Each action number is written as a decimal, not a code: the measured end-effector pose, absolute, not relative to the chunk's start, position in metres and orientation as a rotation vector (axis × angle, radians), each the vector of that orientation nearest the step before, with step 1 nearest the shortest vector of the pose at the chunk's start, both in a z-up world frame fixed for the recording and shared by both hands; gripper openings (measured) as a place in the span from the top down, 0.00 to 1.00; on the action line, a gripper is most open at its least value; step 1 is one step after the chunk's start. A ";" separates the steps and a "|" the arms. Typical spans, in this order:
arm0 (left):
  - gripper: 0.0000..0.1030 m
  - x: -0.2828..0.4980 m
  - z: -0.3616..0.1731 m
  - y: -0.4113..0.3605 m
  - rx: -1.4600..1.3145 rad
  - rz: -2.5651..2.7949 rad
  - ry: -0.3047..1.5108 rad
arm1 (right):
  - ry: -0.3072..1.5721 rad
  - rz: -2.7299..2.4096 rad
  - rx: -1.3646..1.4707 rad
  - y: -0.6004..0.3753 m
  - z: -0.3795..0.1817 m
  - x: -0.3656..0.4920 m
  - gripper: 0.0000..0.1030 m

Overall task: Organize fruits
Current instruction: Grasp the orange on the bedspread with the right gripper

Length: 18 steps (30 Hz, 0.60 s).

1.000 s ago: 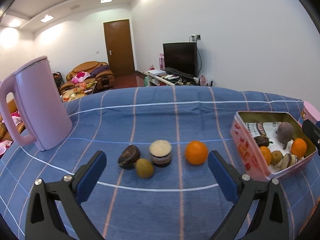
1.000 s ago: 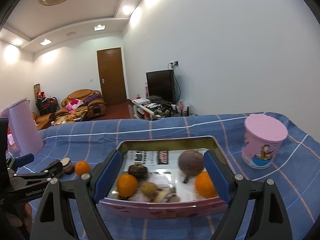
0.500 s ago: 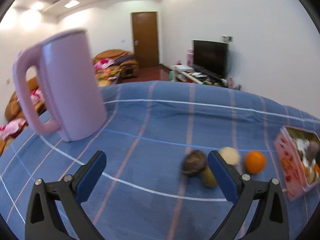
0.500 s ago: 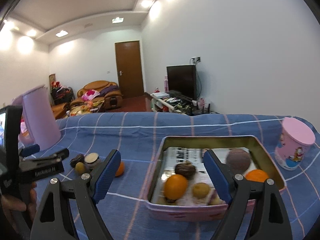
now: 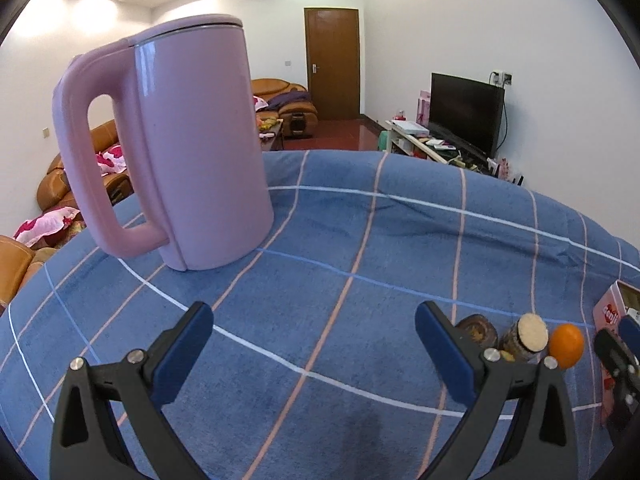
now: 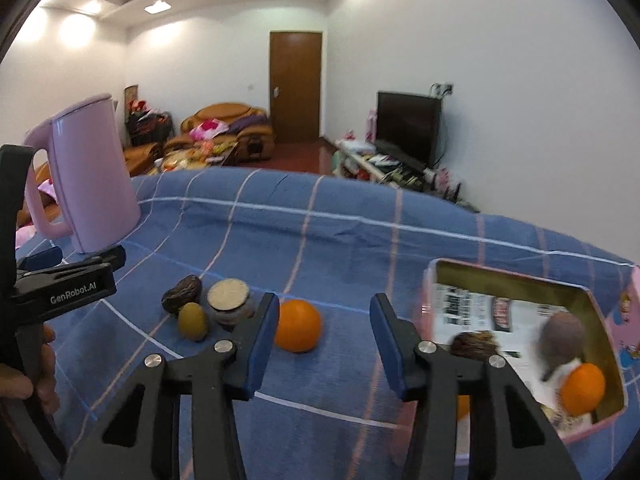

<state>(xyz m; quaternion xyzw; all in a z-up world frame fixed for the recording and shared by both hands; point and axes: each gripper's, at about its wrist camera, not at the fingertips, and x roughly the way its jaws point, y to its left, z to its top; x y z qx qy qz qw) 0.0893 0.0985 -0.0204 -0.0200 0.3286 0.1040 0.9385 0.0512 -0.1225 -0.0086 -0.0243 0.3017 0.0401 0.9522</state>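
Note:
On the blue checked cloth lie a loose orange (image 6: 298,325), a green kiwi (image 6: 193,322), a dark wrinkled fruit (image 6: 182,294) and a round cut-topped fruit (image 6: 230,300). A pink tin (image 6: 592,292) at the right holds oranges and dark fruits. My right gripper (image 6: 324,340) is open and empty, just in front of the loose orange. My left gripper (image 5: 314,344) is open and empty, facing the pink kettle; the loose fruits (image 5: 524,334) sit behind its right finger. The left gripper also shows in the right wrist view (image 6: 68,276).
A tall pink kettle (image 5: 180,148) stands on the cloth at the left, also in the right wrist view (image 6: 88,176). The tin's edge (image 5: 610,312) shows at the far right. Behind the table are sofas, a door and a television.
Both grippers have swung left. The left now faces the kettle, with the fruits at its right edge. The right has moved from over the tin to the loose orange, its jaws narrower.

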 end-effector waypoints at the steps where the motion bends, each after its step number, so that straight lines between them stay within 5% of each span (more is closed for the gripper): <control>1: 0.00 0.090 -0.020 0.099 -0.036 0.213 0.671 | 0.628 0.088 -0.056 -0.120 -0.010 0.056 0.52; 14: 0.01 0.094 -0.020 0.092 0.017 0.140 0.722 | 0.877 0.125 -0.140 -0.097 -0.045 0.108 0.52; 18: 0.02 0.096 -0.022 0.091 0.017 0.105 0.749 | 0.882 0.151 -0.119 -0.098 -0.043 0.104 0.65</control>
